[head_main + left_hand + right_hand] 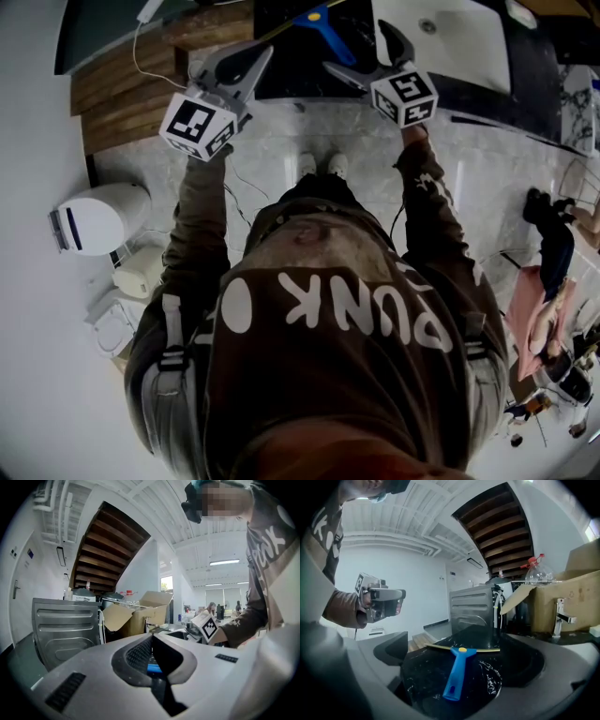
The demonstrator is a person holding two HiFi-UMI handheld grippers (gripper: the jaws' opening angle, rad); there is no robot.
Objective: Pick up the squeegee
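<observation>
A blue squeegee (pixel 457 672) with a thin yellow blade lies flat on the black countertop (pixel 426 677), handle toward me. In the head view the squeegee (pixel 323 23) sits just beyond both grippers. My right gripper (pixel 459 679) is open, its jaws spread wide either side of the handle and short of it, touching nothing. It shows in the head view as the right gripper (pixel 370 58). My left gripper (pixel 246 64) hovers to the left of the squeegee, jaws shut and empty. Through the left gripper (pixel 152 637) only a blue sliver shows.
A white sink basin (pixel 459 37) lies right of the black counter, with a faucet (pixel 560 618) and a cardboard box (pixel 576 592) behind. A metal appliance (pixel 471 606) stands at the back. Wooden steps (pixel 141 84) and a white bin (pixel 98 217) are at left.
</observation>
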